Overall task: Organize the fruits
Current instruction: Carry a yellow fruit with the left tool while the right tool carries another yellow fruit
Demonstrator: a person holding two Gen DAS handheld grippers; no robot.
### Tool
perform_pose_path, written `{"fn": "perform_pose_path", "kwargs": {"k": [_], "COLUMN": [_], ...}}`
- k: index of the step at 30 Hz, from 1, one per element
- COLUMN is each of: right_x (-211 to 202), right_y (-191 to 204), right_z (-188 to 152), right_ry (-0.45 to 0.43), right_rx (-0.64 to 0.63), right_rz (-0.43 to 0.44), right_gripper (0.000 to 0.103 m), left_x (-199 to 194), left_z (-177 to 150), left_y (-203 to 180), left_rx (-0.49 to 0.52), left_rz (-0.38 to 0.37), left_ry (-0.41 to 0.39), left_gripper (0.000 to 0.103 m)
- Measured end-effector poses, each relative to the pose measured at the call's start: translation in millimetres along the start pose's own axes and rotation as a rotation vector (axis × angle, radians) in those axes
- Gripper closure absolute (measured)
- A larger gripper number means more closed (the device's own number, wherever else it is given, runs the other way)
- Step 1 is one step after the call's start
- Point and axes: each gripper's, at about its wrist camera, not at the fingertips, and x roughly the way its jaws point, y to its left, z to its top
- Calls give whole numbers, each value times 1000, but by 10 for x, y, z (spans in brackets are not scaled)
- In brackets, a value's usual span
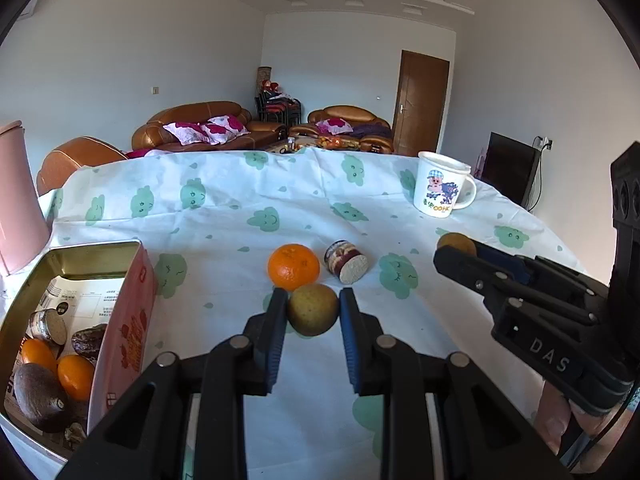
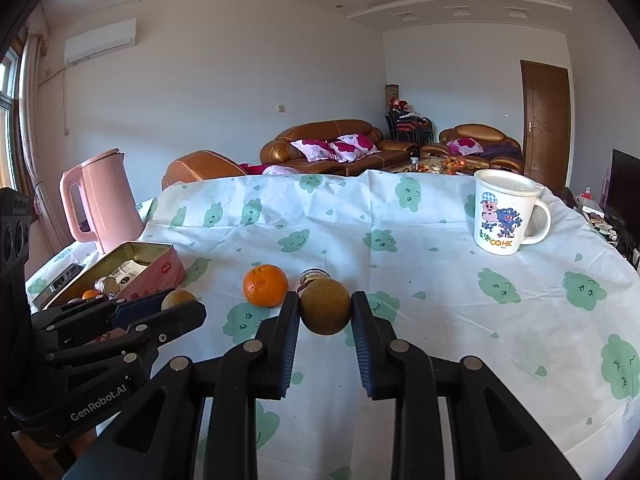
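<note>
Left wrist view: left gripper (image 1: 313, 300) pinches a round brown-green fruit (image 1: 313, 309) btw its fingertips, pads pressed on both sides. Likely held for transfer to the tin box (image 1: 120, 312), which sits to the gripper's left w/ its lid off. Inside the tin: two small oranges (image 1: 60, 368), a dark avocado-like fruit (image 1: 40, 396), a cut banded piece (image 1: 50, 326), a dark wrinkled fruit, printed paper lining the bottom. Just ahead of the fingertips lies an orange (image 1: 294, 266), touching or nearly touching the held fruit; ahead-right a cut piece w/ dark red skin (image 1: 347, 262). Right gripper (image 1: 456, 252) is off to the right, also clamped on a brownish fruit. Cartoon mug (image 1: 440, 186) stands far ahead-right; contents not visible.

Right wrist view: right gripper (image 2: 326, 308) squeezes a second round brown fruit (image 2: 326, 306), raised clear of the tablecloth (image 2: 440, 300) by my read. Orange (image 2: 265, 291) sits just ahead-left, cut piece (image 2: 314, 278) partly hidden behind the held fruit. Left gripper (image 2: 180, 304) w/ its fruit is at left, btw this gripper and the tin (image 2: 160, 268). Pink kettle (image 2: 100, 200) stands beyond the tin, lid shut. Both fruits seem bound for the tin; orange and cut piece not yet collected.
</note>
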Motion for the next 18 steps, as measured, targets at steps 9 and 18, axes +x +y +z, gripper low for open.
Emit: {"fn": "perform_pose_path", "kwargs": {"k": [9,18], "right_x": [-106,-159], "right_y": [66,124], "right_z": [-9,-14], "right_ry": [-56,-87], "right_rx": [-30,-60], "right_rz": [-15,-31], "right_gripper": [75,75], "left_x": [-100,-157], "left_z": [-4,-5], "left_y": [-25,-49], "left_rx": [12,26], "left_rz": [28,35], "left_ry": [-55,-87], "left_gripper": [76,76]}}
